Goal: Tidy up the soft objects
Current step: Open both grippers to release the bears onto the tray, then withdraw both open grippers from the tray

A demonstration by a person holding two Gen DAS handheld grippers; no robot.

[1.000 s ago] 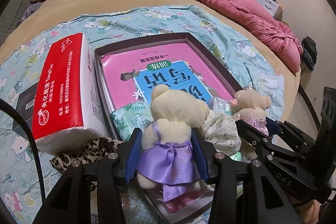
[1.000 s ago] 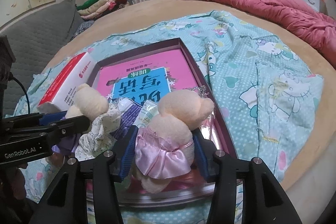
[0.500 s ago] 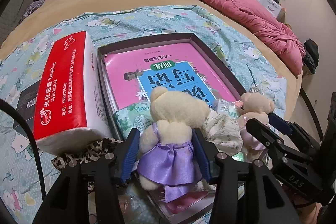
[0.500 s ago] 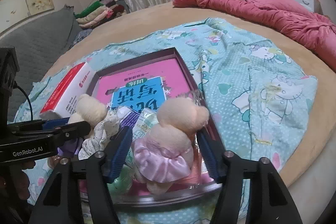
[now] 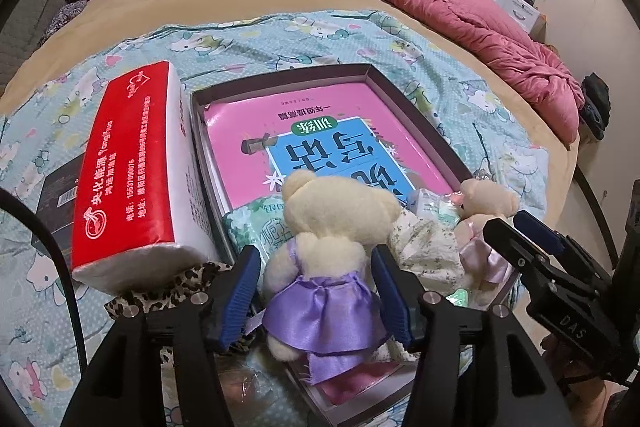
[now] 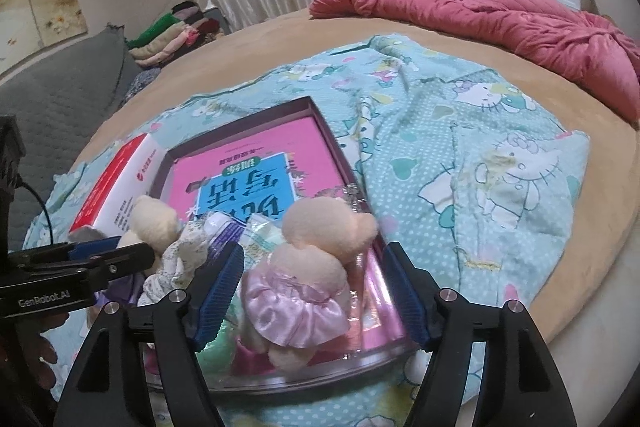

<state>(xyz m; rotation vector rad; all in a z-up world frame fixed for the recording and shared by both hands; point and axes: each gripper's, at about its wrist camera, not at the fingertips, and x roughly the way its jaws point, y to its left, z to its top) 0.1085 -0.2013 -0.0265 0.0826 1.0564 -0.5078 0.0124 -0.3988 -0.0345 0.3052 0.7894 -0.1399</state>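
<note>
my right claw has just let go. half a second back its blue pads sat closer to the pink-dressed bear; now they stand spread, with a clear gap on each side of it. the bear sits on its own at the near end of the shallow box, leaning on the pink book that fills the box floor. that tells me, i think, this bear is placed and my right side is free to back away.

my left claw has opened as well, though less. a second ago its pads pinched the purple-dressed bear at the waist; now they sit just beside the body, and i cannot tell whether the right pad is off the fur yet. this bear also rests on the near end of the box, upright, back to me, with a floral cloth bunched between it and the other bear.

the red tissue pack lies outside the box, against its left wall, with a leopard-print cloth poking out under its near end. those look like the soft things not yet sorted.

my judgement: both bears are delivered, and the next move calls for pulling both claws straight back so the fingers do not drag a dress and tip a bear over.
</note>
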